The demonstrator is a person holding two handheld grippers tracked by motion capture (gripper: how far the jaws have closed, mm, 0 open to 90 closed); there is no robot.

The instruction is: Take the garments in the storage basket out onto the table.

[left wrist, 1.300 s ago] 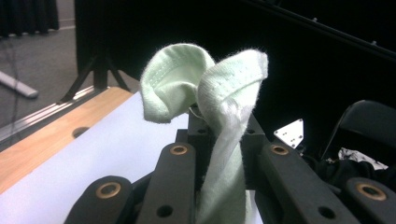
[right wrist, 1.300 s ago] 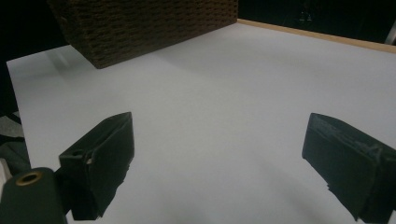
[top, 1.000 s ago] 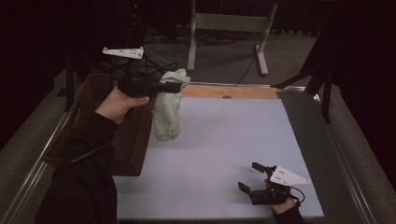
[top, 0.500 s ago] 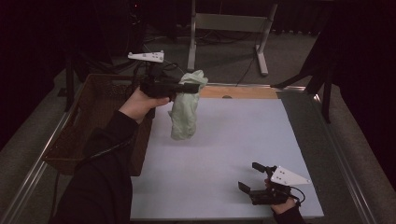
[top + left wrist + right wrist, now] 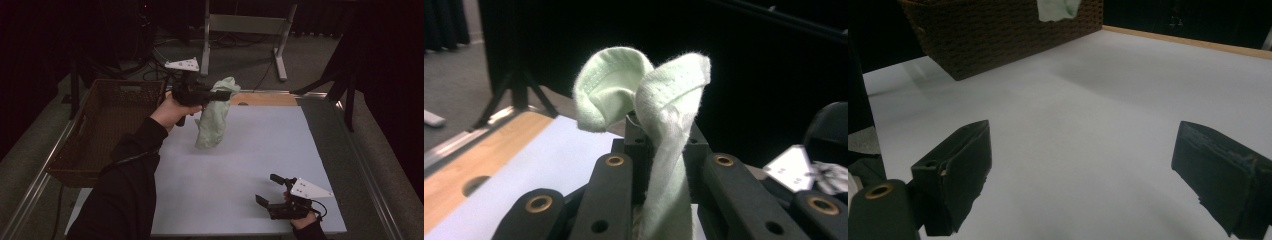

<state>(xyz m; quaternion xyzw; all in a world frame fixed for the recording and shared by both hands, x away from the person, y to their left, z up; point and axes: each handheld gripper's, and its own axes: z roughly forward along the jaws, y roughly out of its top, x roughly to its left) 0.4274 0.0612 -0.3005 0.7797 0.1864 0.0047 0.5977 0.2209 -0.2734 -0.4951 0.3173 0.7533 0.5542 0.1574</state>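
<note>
A pale green cloth (image 5: 212, 120) hangs over the back part of the white table (image 5: 250, 165), pinched near its top by my left gripper (image 5: 225, 94), which is shut on it. In the left gripper view the green cloth (image 5: 659, 125) bulges up between the black jaws and trails down between them. My right gripper (image 5: 269, 189) rests near the table's front right with its jaws wide apart and nothing between them; the right gripper view shows bare white table (image 5: 1088, 130) between its fingers (image 5: 960, 165). The cloth's lower end (image 5: 1055, 9) shows at the top there.
A brown wicker basket (image 5: 85, 145) stands at the table's left edge, seen too in the right gripper view as the basket (image 5: 998, 30). A wooden strip (image 5: 265, 98) with a hole runs along the table's back. A metal stand (image 5: 250, 25) is on the floor behind.
My left gripper has carried the green cloth from beside the basket rightward and a little lower over the table. The right gripper has stayed still.
</note>
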